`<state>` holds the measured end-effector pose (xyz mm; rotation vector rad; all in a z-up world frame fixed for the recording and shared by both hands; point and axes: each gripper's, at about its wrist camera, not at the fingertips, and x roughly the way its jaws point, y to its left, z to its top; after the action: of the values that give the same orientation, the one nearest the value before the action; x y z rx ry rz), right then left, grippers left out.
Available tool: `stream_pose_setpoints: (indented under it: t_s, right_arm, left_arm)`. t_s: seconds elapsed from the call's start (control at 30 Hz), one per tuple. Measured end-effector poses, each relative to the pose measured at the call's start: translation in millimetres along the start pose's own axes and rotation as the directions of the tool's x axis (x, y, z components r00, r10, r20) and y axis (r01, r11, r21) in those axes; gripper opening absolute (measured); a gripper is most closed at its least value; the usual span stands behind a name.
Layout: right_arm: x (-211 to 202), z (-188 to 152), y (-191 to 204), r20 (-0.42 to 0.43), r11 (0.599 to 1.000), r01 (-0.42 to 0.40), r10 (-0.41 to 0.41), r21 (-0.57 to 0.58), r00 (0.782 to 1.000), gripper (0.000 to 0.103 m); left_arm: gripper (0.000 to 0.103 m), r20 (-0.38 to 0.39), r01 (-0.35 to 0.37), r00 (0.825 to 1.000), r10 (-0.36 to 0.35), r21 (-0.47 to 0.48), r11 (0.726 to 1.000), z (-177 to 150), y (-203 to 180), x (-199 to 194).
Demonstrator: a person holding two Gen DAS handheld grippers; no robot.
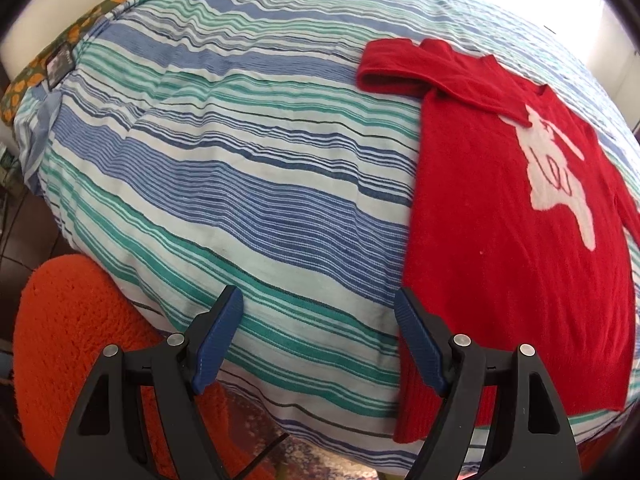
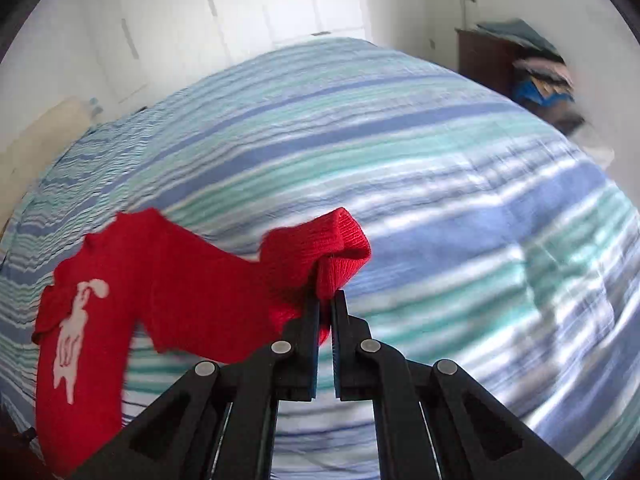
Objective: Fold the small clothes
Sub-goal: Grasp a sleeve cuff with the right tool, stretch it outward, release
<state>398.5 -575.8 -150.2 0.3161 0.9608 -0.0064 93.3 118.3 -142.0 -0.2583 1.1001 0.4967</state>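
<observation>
Right, my right hand-held gripper (image 2: 326,300) pinches the sweater (image 2: 100,320) sleeve cuff (image 2: 340,248); body lies left. Left hand-held gripper (image 1: 318,312) wide, hem nearest.

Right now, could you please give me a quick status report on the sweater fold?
Left hand-held gripper open, empty, at hem. Right hand-held gripper shut on sleeve cuff, lifted. Red sweater flat on striped bedspread. Nothing in the way.

Red sweater (image 1: 500,208) right edge cut off; bedspread (image 2: 460,208) and dresser clutter (image 2: 536,80) blurred.
</observation>
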Motion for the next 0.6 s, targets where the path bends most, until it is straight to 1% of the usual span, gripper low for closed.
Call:
stream_pose_setpoints:
  t_s: [0.03,0.07,0.1,0.13,0.17,0.2,0.3,0.33,0.37,0.43,0.47,0.5,0.53,0.57,0.6]
  right_arm:
    - [1.9,-5.4,-24.4,-0.022,0.997,-0.030,0.032,0.075,0.999,0.014]
    - [4.5,-10.9,-44.6,-0.034,0.985,-0.080,0.086,0.155,0.996,0.026]
    - [8.2,-14.1,-58.0,-0.031,0.961,-0.137,0.148,0.242,0.988,0.038]
    - [9.6,-16.6,-71.5,-0.012,0.922,-0.205,0.221,0.330,0.975,0.043]
    - [10.4,-17.8,-79.5,0.016,0.880,-0.276,0.292,0.387,0.956,0.053]
    - [12.2,-17.9,-83.8,0.033,0.846,-0.326,0.345,0.423,0.938,0.057]
    - [27.7,-19.9,-89.0,0.019,0.796,-0.354,0.397,0.491,0.918,0.057]
    - [35.1,-20.4,-91.1,0.012,0.782,-0.350,0.402,0.516,0.915,0.057]
    - [39.5,-19.5,-92.8,0.018,0.773,-0.349,0.402,0.530,0.916,0.054]
    - [46.4,-16.3,-93.5,0.038,0.746,-0.374,0.425,0.551,0.905,0.049]
    - [49.5,-15.8,-92.3,0.033,0.739,-0.380,0.437,0.556,0.899,0.037]
    - [53.5,-14.5,-89.2,0.012,0.738,-0.386,0.456,0.553,0.890,0.010]
    - [53.9,-13.9,-82.7,-0.012,0.761,-0.371,0.445,0.532,0.895,0.011]
    - [45.3,-12.5,-79.3,-0.009,0.809,-0.329,0.382,0.487,0.924,0.010]
    - [31.4,-10.2,-75.4,0.018,0.861,-0.267,0.288,0.433,0.957,0.010]
  left_arm:
    - [0.080,-0.002,-0.003,1.000,0.003,0.008,1.000,-1.2,-2.1,-0.8]
    - [0.080,-0.002,-0.002,1.000,0.003,0.014,1.000,-2.3,-3.8,-2.3]
    - [0.080,-0.001,-0.002,1.000,0.002,0.018,1.000,-3.8,-5.1,-3.9]
    - [0.080,0.001,-0.002,1.000,0.002,0.021,1.000,-5.2,-6.4,-5.7]
    - [0.080,0.001,-0.002,1.000,0.002,0.024,1.000,-6.8,-7.4,-7.0]
    - [0.080,0.002,-0.003,1.000,0.003,0.027,1.000,-8.1,-8.1,-8.0]
    - [0.080,-0.003,-0.011,1.000,0.011,0.037,0.999,-11.5,-9.9,-7.9]
    - [0.080,-0.008,-0.014,1.000,0.014,0.041,0.999,-12.7,-10.2,-6.6]
    - [0.080,-0.014,-0.019,1.000,0.020,0.043,0.999,-13.6,-10.5,-4.6]
    - [0.080,-0.027,-0.029,0.999,0.030,0.044,0.999,-14.2,-11.3,-1.6]
    - [0.080,-0.029,-0.032,0.999,0.033,0.043,0.999,-14.1,-11.5,-1.3]
    - [0.080,-0.028,-0.034,0.999,0.035,0.044,0.998,-13.7,-11.6,-1.6]
    - [0.080,-0.025,-0.037,0.999,0.038,0.045,0.998,-13.7,-11.5,-2.9]
    - [0.080,-0.022,-0.040,0.999,0.041,0.045,0.998,-13.9,-11.1,-3.8]
    - [0.080,-0.019,-0.043,0.999,0.044,0.044,0.998,-14.6,-10.2,-4.2]
